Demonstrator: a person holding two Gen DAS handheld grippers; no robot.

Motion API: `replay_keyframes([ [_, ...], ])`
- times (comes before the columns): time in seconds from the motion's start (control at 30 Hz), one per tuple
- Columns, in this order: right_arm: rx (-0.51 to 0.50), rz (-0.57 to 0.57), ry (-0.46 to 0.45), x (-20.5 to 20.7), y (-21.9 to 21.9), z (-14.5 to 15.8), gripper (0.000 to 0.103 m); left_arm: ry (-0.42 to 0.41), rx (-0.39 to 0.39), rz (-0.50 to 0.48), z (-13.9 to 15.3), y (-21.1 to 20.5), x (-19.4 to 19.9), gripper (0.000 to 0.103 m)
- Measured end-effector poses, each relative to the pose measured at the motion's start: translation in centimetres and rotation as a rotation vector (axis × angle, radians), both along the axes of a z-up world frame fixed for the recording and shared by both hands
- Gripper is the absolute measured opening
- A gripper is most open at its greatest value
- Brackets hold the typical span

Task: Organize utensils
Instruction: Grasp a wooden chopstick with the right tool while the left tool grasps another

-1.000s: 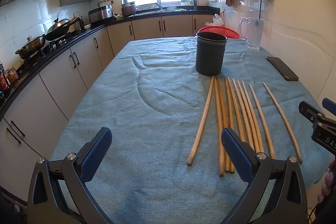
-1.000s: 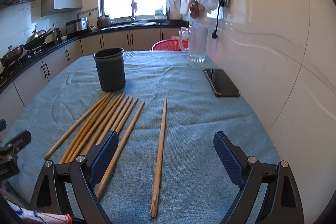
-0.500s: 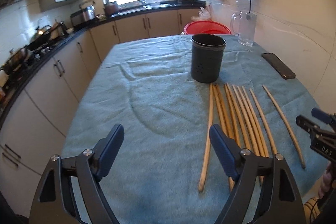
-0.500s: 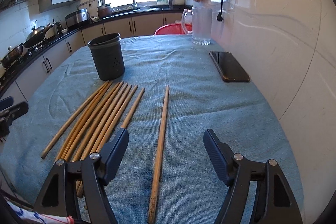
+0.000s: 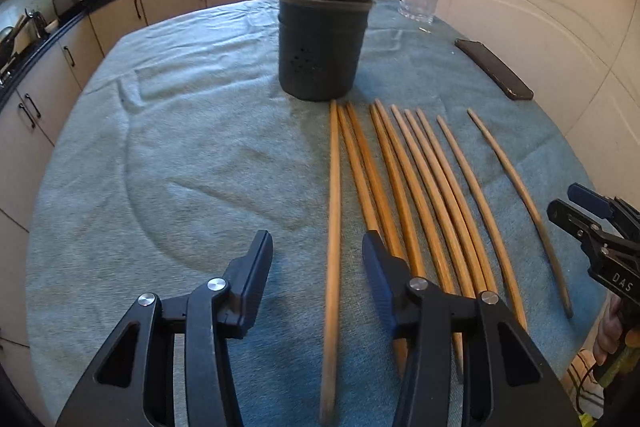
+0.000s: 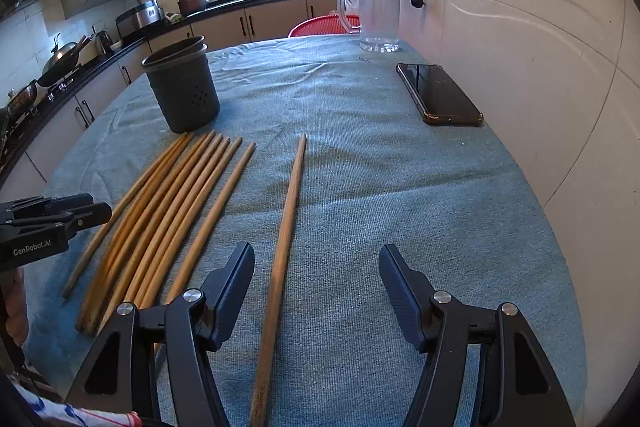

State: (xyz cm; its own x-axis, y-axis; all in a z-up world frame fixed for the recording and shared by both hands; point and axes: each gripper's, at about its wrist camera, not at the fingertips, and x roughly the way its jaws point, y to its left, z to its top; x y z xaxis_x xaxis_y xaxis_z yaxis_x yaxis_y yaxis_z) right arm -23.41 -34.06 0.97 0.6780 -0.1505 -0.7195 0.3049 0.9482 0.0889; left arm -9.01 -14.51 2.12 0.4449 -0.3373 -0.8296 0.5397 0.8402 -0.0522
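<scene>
Several long wooden chopsticks lie side by side on the blue-green cloth, just in front of a dark grey perforated utensil holder. My left gripper is open and straddles the leftmost chopstick near its close end. My right gripper is open; the lone rightmost chopstick lies between its fingers, close to the left finger. The holder and the chopstick bundle show at left in the right wrist view. Each gripper shows at the other view's edge.
A black phone lies by the tiled wall on the right. A clear glass jug stands at the table's far end with a red basin behind it. Kitchen cabinets and a stove run along the left.
Both grippers have moved forward and down toward the chopsticks. The left jaws have narrowed around the leftmost chopstick. The right gripper now has the lone chopstick between its fingers.
</scene>
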Motion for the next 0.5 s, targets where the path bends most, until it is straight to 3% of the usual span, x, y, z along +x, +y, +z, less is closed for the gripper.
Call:
replay_keyframes([
  [0.03,0.001,0.004,0.009,0.2,0.0,-0.1,0.064,0.011,0.010,0.000,-0.2,-0.2,0.1,0.040],
  [0.07,0.004,0.008,0.018,0.5,0.0,-0.3,0.062,0.023,0.021,0.001,-0.5,-0.3,0.3,0.027],
  [0.13,0.007,0.012,0.035,1.0,0.0,-0.7,0.058,0.031,0.040,0.018,-0.9,-0.4,0.5,0.011],
  [0.17,0.006,0.014,0.044,1.3,0.1,-0.9,0.052,0.034,0.042,0.024,-0.9,-0.4,0.6,0.008],
  [0.33,-0.015,0.042,0.080,2.6,0.6,-1.3,0.032,0.073,0.013,0.094,-0.9,0.6,0.8,0.008],
  [0.4,-0.019,0.050,0.089,2.9,0.5,-1.3,0.017,0.091,0.001,0.137,-0.9,1.2,0.7,0.008],
  [0.5,0.012,0.040,0.103,3.0,-0.2,-1.3,0.010,0.135,-0.031,0.200,-0.7,2.5,0.0,0.008],
])
